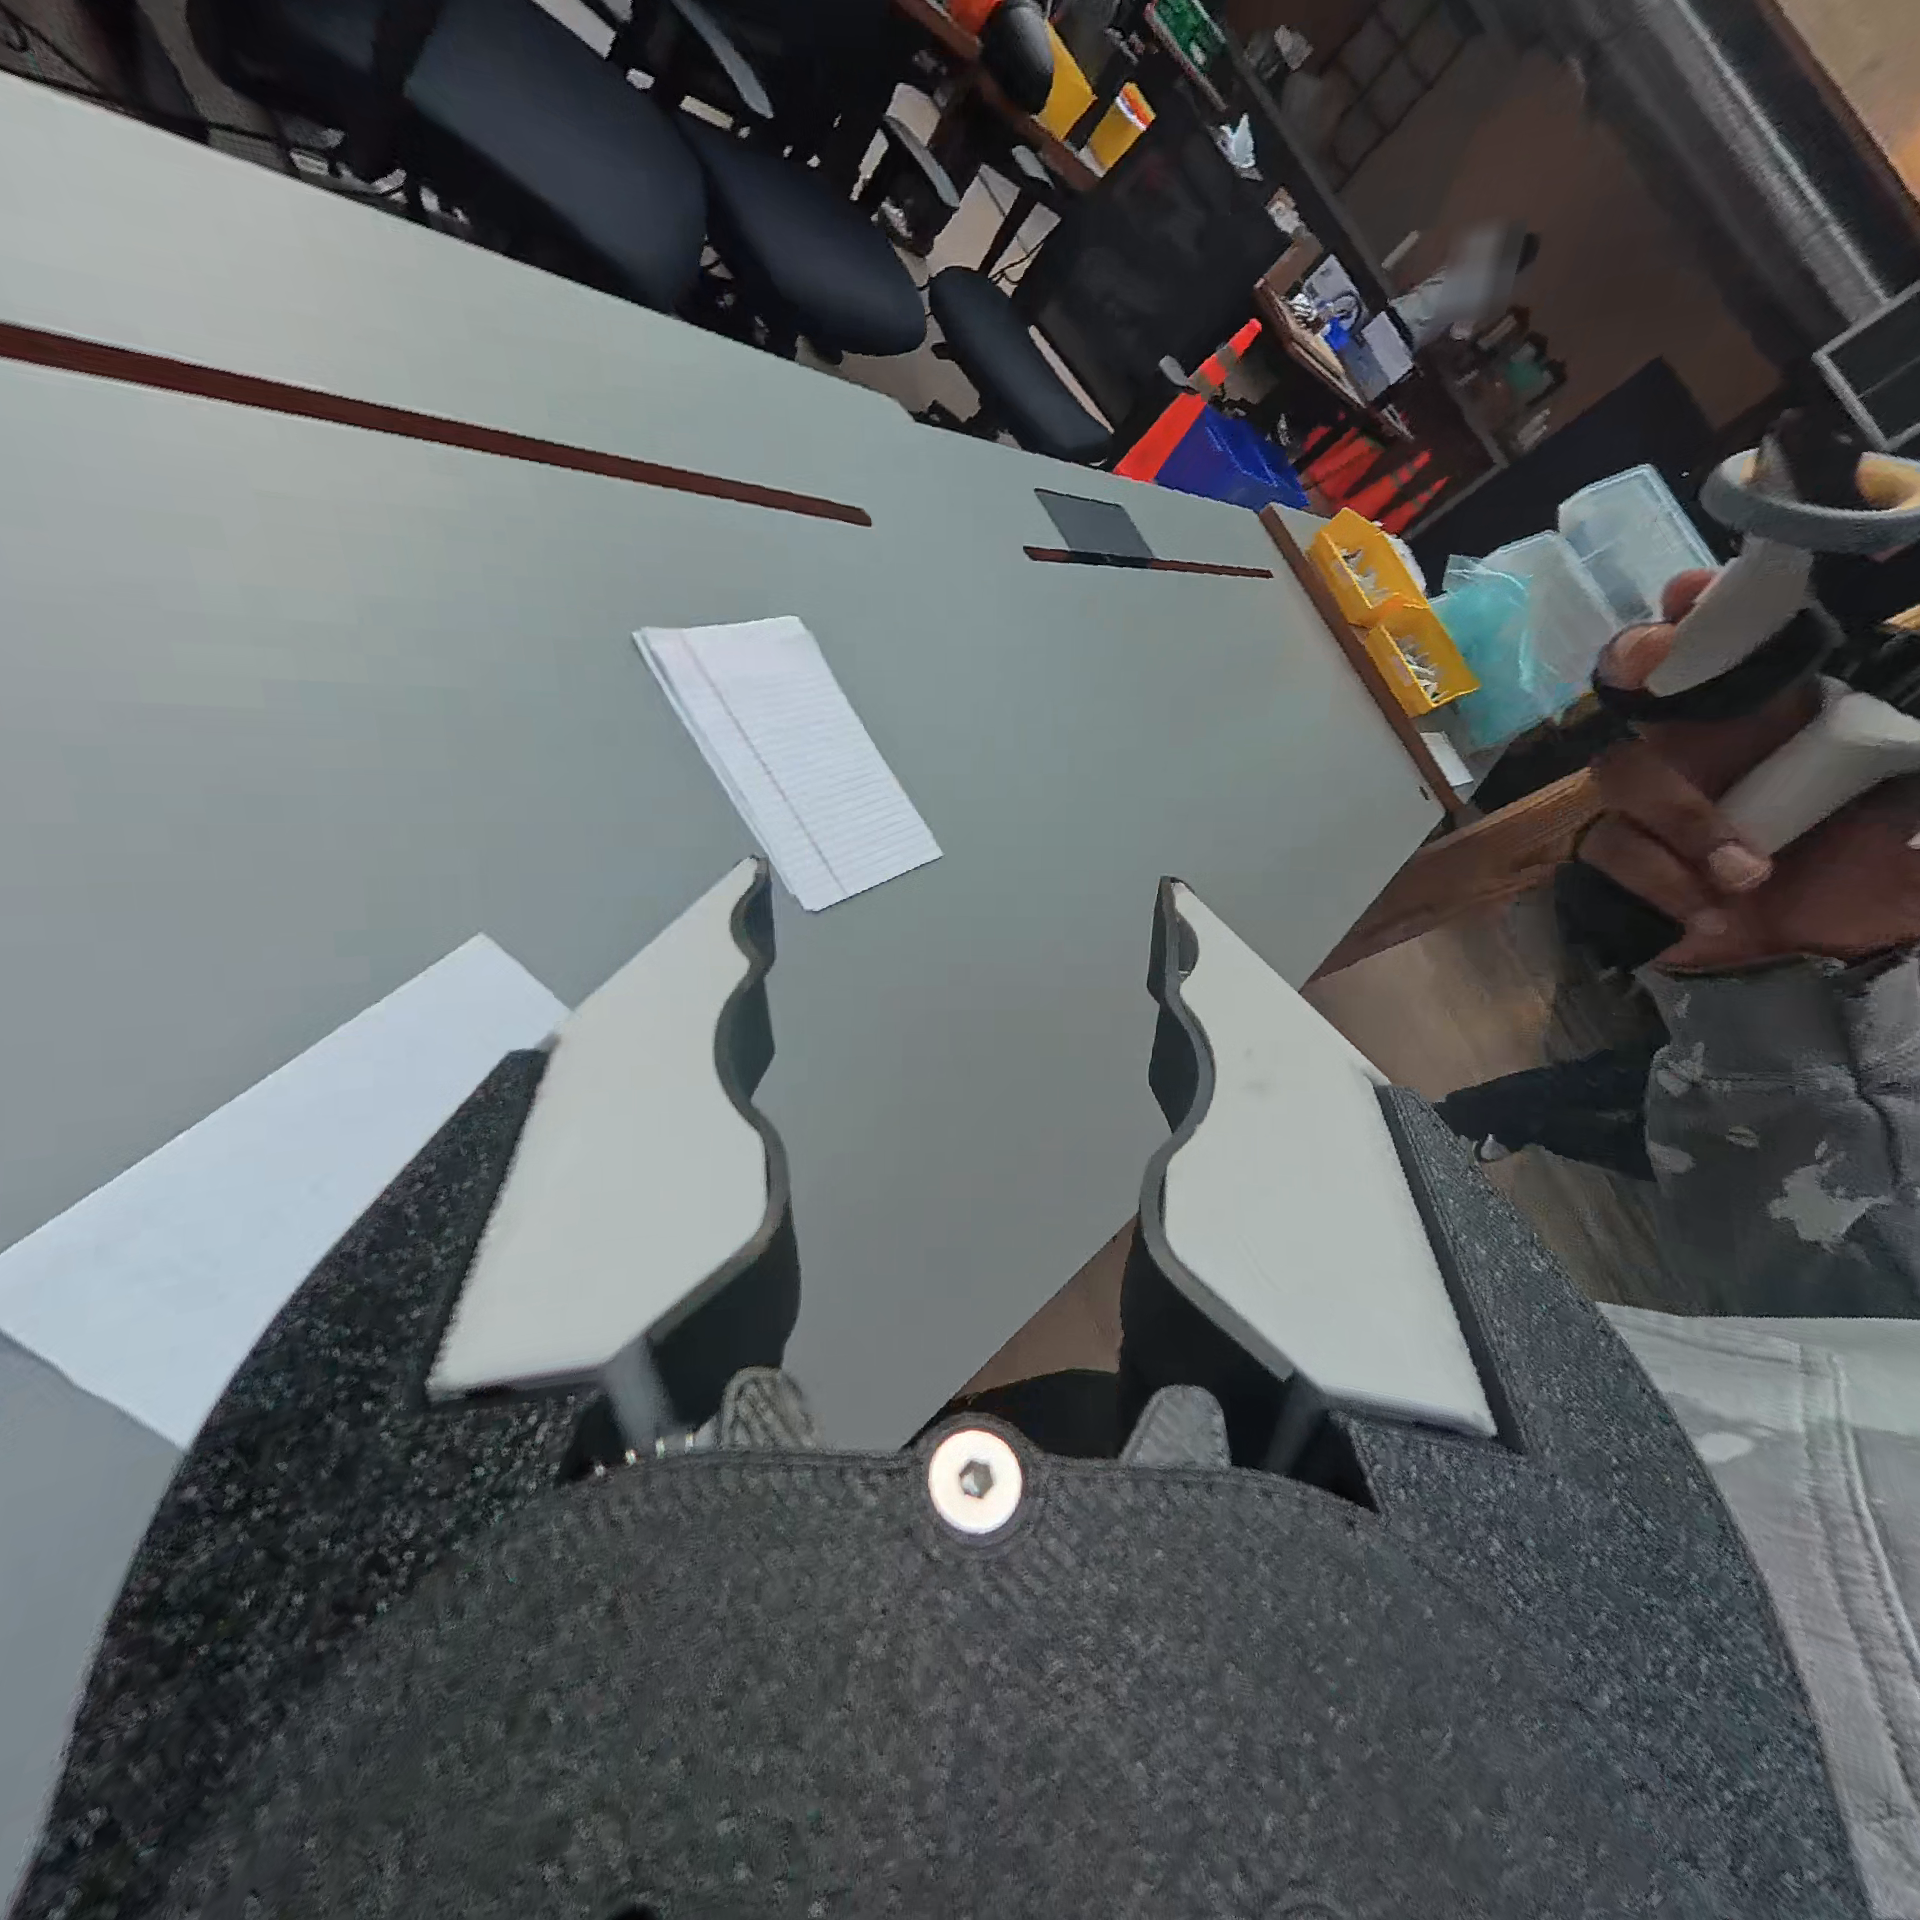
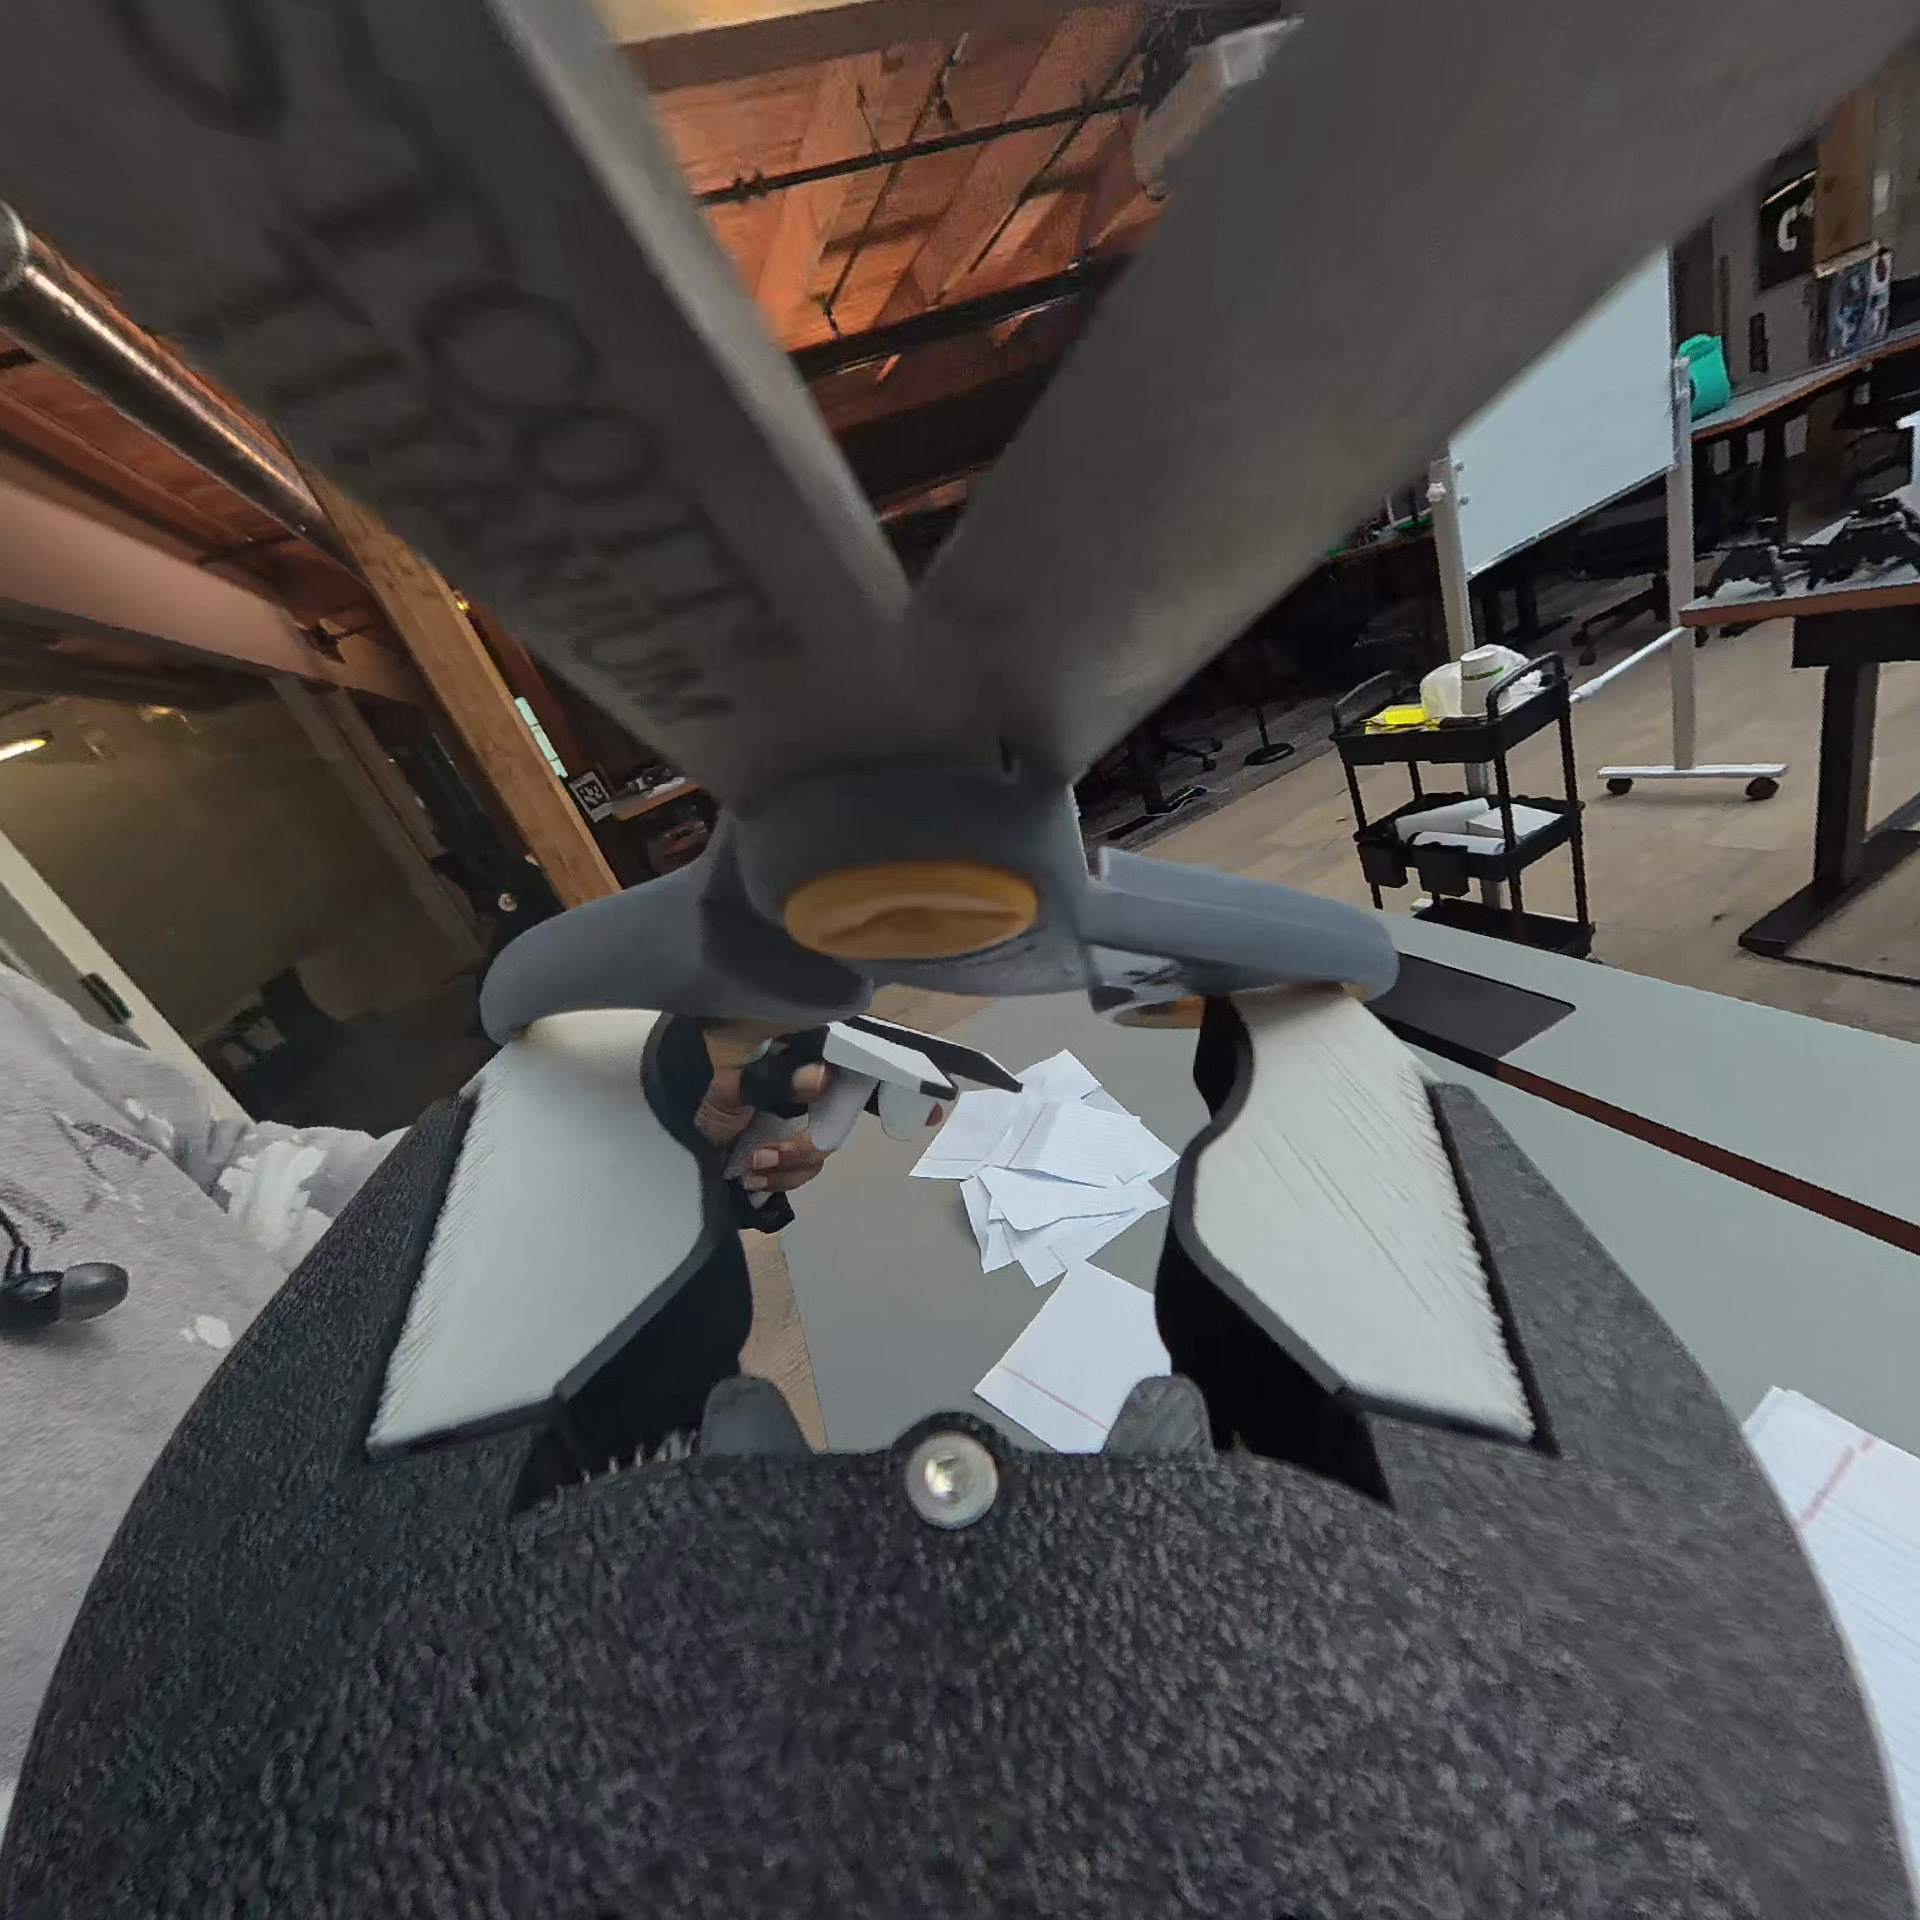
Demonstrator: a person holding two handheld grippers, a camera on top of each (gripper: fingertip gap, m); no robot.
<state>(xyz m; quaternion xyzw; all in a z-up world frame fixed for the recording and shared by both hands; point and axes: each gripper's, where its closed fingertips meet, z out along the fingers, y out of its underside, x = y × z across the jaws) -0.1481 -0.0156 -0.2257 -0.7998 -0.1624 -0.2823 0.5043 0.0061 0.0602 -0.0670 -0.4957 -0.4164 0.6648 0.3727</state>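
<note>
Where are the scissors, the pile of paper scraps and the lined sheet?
scissors (image 2: 909,914), right wrist view, orange pivot screw.
pile of paper scraps (image 2: 1049,1164), right wrist view, middle of the heap.
lined sheet (image 1: 795,758), left wrist view, centre of the page.

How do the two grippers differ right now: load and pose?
The right gripper carries grey scissors with blades spread, handles at its fingertips; the left gripper holds nothing, jaws open. The right one is tilted up toward the room above paper scraps; the left one points down along the grey table toward a lined sheet. Both have pale fingers on black speckled bodies.
</note>
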